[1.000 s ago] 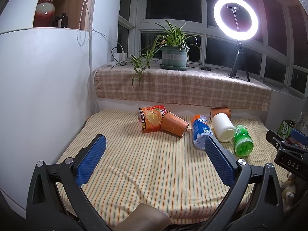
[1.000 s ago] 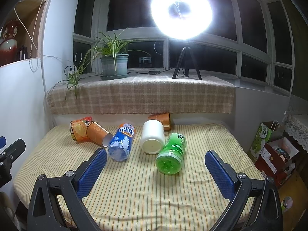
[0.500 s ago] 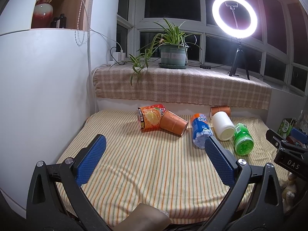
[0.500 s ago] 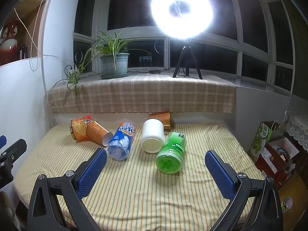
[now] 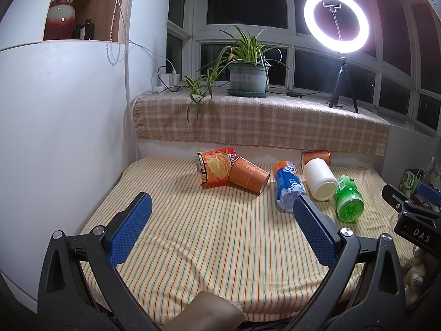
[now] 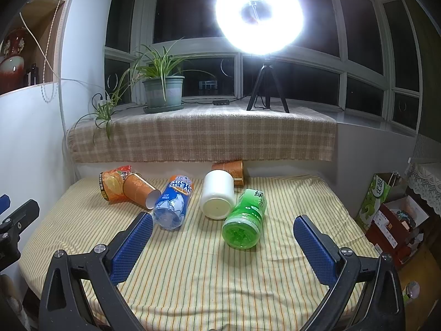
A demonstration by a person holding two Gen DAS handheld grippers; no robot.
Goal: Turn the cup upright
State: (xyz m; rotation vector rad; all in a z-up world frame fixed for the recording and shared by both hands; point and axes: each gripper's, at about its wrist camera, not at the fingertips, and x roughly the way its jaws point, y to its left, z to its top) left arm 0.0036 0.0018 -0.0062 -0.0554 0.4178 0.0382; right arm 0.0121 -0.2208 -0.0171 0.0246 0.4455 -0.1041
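Note:
Several cups and containers lie on their sides on a striped cloth table (image 5: 209, 237): an orange paper cup (image 5: 248, 176) (image 6: 140, 190), an orange printed cup (image 5: 213, 167) (image 6: 111, 183), a blue Arctic Ocean can (image 5: 288, 186) (image 6: 173, 204), a white cup (image 5: 319, 175) (image 6: 217, 194), a green cup (image 5: 348, 198) (image 6: 245, 220) and a brown cup (image 5: 317, 156) (image 6: 230, 168) at the back. My left gripper (image 5: 220, 226) is open and empty, short of the orange cups. My right gripper (image 6: 220, 242) is open and empty, in front of the green cup.
A checked cloth covers the windowsill (image 6: 201, 135) with a potted plant (image 5: 248, 74) and a ring light on a tripod (image 5: 337, 27). A white cabinet (image 5: 60, 127) stands to the left. Boxes (image 6: 386, 207) sit on the floor to the right.
The left gripper has tilted slightly, so the scene sits a little higher in its view. The right view has barely shifted. Nothing on the table moved.

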